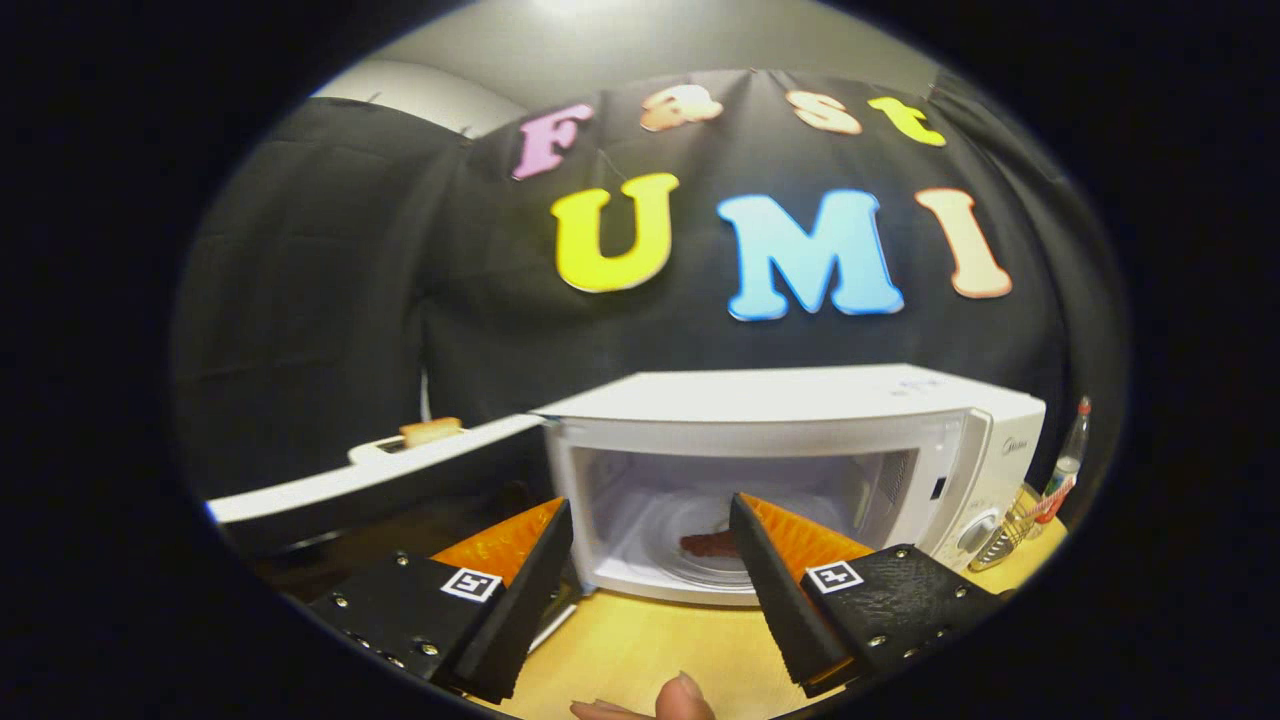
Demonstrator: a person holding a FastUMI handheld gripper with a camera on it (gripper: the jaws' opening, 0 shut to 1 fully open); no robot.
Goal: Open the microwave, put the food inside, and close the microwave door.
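Ahead, the tool [650, 515] gapes wide and empty before the microwave [800, 440]; door [370, 480] swung fully left, food [708, 544] inside.

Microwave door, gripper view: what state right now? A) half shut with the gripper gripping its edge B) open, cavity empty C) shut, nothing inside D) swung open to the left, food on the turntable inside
D. The microwave door stands swung out to the left of the microwave, and a dark reddish piece of food lies on the turntable inside; the gripper is open, its fingers holding nothing.
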